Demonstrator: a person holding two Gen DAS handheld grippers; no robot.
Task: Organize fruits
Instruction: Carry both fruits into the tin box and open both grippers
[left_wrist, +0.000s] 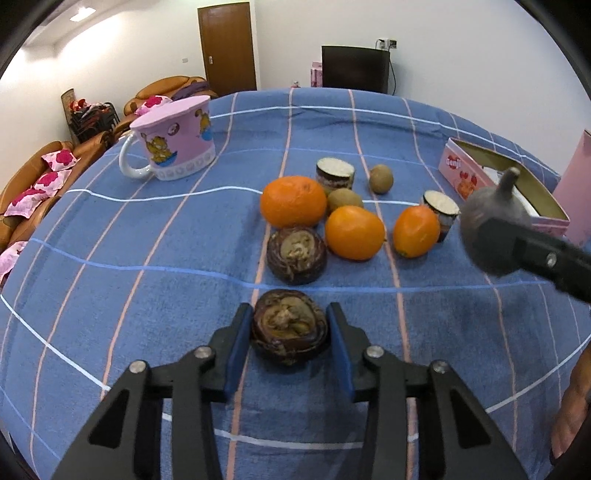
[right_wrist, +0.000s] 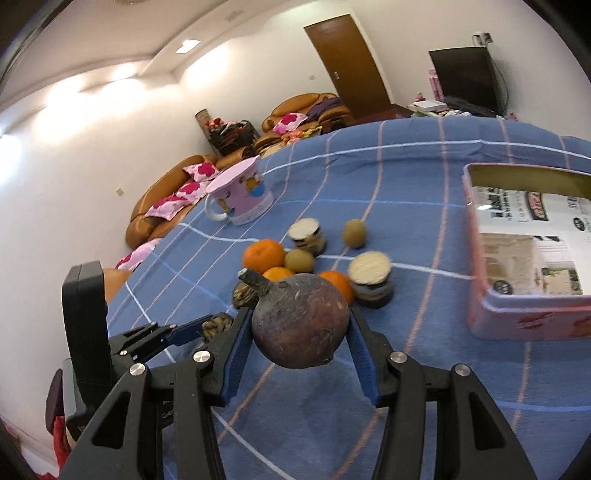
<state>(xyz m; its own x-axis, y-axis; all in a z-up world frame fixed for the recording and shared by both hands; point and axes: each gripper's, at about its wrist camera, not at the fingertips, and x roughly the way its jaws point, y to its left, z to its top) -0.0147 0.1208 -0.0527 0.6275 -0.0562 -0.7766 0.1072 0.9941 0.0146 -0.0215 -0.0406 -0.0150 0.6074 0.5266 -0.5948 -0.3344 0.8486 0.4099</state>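
Observation:
My left gripper (left_wrist: 290, 325) has its blue-padded jaws around a dark brown water chestnut (left_wrist: 289, 328) that rests on the blue checked cloth; whether the pads touch it I cannot tell. A second chestnut (left_wrist: 296, 255) lies just beyond. Three oranges (left_wrist: 293, 201) (left_wrist: 354, 232) (left_wrist: 415, 230), two kiwis (left_wrist: 344, 199) (left_wrist: 381, 178) and two cut pieces (left_wrist: 335, 173) (left_wrist: 441, 208) form a cluster behind. My right gripper (right_wrist: 300, 326) is shut on a purple-brown stemmed water chestnut (right_wrist: 300, 321), held above the cloth; it shows at right in the left wrist view (left_wrist: 491, 225).
A pink cartoon mug (left_wrist: 177, 138) stands at the far left of the table. An open pink tin box (right_wrist: 476, 258) with printed paper inside lies at the right, beyond the held chestnut. Sofas, a door and a dark screen are behind the table.

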